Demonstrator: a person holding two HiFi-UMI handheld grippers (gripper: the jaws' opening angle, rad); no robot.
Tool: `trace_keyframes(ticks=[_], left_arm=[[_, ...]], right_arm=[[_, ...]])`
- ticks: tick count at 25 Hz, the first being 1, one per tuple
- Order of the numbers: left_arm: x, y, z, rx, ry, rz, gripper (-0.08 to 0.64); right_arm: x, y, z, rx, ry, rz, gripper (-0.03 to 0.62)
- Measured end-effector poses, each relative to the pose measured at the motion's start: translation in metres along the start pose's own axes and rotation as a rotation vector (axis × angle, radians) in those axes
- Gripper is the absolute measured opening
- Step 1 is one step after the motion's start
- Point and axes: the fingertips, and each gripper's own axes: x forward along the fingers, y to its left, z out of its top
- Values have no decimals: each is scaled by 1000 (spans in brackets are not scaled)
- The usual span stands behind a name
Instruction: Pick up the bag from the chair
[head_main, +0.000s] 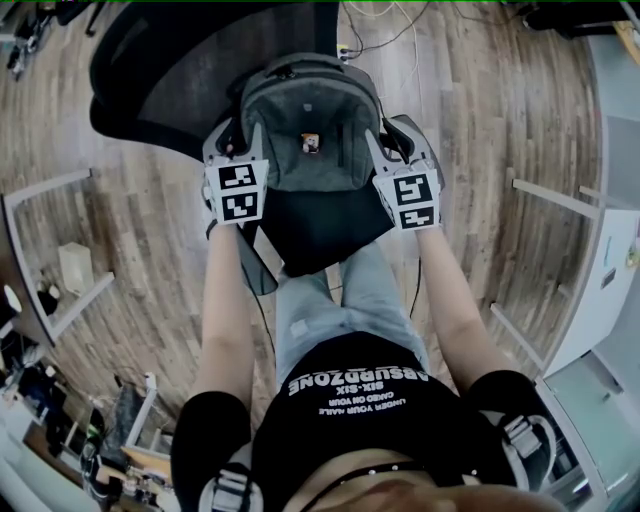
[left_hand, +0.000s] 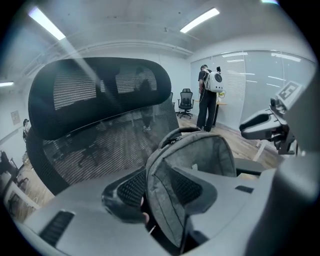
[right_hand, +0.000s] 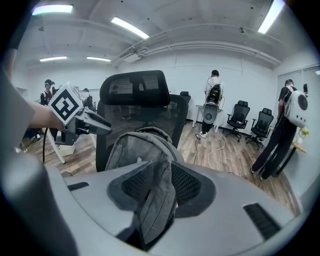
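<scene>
A grey backpack (head_main: 310, 150) stands upright on the seat of a black mesh office chair (head_main: 170, 70), leaning on its backrest. My left gripper (head_main: 237, 135) is at the bag's left side and my right gripper (head_main: 395, 140) at its right side. In the left gripper view the jaws (left_hand: 157, 192) stand apart around a grey shoulder strap (left_hand: 167, 210), with the bag's body (left_hand: 200, 155) behind. In the right gripper view the other strap (right_hand: 157, 200) hangs loosely in the gap of the open jaws (right_hand: 156, 187). I see no pad pressing on either strap.
The person's legs (head_main: 350, 300) stand right in front of the seat. White table frames (head_main: 560, 200) flank the chair on the wood floor. Behind, people (right_hand: 212, 100) stand by more office chairs (right_hand: 240, 120), and a white cable (right_hand: 220, 150) lies on the floor.
</scene>
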Motion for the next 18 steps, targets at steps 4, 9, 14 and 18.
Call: trace_keyframes(ticks=[4, 9, 14, 18], left_arm=[[13, 2, -4, 18, 16, 18, 168], [30, -1, -15, 89, 48, 33, 198], [44, 0, -22, 154, 87, 35, 204], [55, 1, -26, 150, 125, 12, 204]], right_arm=[[8, 1, -7, -15, 20, 4, 120], [21, -1, -19, -38, 47, -1, 135], [32, -6, -25, -45, 68, -6, 150], [43, -9, -29, -51, 86, -5, 153]])
